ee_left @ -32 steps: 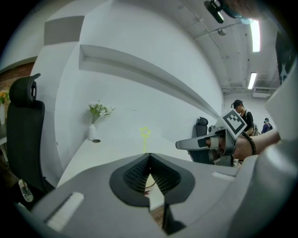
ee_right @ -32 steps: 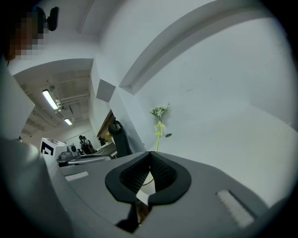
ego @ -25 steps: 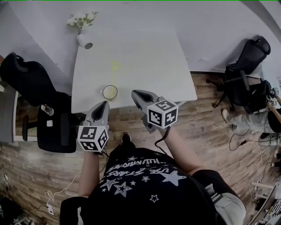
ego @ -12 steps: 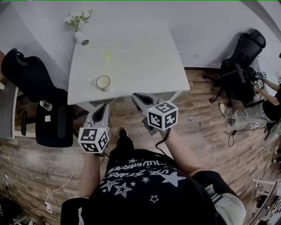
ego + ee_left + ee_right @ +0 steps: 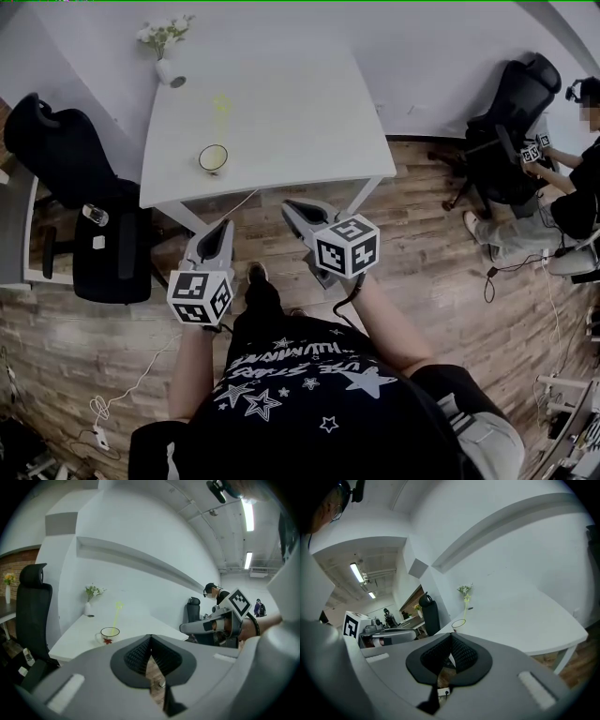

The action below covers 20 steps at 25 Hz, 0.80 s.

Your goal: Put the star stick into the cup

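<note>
Now | table (image 5: 300,112) farther away | star stick (image 5: 221,112) stays in cup (image 5: 213,158)

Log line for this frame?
stick: in cup | left gripper: shut, empty | right gripper: shut, empty | both short of table

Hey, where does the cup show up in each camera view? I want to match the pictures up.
Head view: the cup is upper left, near the front left edge of the table.
Left gripper view: the cup is left of centre, below mid-height.
Right gripper view: the cup is small, near the centre.
Shared landmark: the flowers at the table's far corner, beyond the cup.
</note>
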Each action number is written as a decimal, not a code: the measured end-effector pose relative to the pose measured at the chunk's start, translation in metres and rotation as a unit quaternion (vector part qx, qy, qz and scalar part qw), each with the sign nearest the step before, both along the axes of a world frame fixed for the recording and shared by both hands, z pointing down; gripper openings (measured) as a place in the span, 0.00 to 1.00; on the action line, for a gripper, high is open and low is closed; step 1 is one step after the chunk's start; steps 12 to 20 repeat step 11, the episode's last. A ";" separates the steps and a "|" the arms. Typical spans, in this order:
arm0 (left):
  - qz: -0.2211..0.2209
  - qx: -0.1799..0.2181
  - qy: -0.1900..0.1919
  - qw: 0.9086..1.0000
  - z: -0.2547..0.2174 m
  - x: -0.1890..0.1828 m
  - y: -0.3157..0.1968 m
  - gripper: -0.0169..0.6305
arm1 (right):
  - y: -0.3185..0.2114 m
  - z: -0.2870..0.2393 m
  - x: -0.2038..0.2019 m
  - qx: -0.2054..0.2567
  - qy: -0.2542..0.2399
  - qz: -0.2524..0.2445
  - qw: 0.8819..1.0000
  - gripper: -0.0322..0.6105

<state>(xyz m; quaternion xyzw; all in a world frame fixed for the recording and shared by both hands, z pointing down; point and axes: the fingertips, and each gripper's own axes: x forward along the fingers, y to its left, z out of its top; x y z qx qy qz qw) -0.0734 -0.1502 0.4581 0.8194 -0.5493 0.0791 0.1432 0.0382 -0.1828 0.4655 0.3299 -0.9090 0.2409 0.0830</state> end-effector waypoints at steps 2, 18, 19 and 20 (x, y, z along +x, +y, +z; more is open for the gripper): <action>0.002 -0.001 -0.002 1.000 0.001 0.002 0.008 0.03 | 0.009 0.002 0.003 -0.001 0.002 -0.001 1.000 0.07; 0.007 -0.001 -0.008 1.000 0.000 0.017 0.042 0.03 | 0.041 0.003 0.018 -0.001 0.006 -0.003 1.000 0.07; 0.007 -0.001 -0.008 1.000 0.000 0.017 0.042 0.03 | 0.041 0.003 0.018 -0.001 0.006 -0.003 1.000 0.07; 0.007 -0.001 -0.008 1.000 0.000 0.017 0.042 0.03 | 0.041 0.003 0.018 -0.001 0.006 -0.003 1.000 0.07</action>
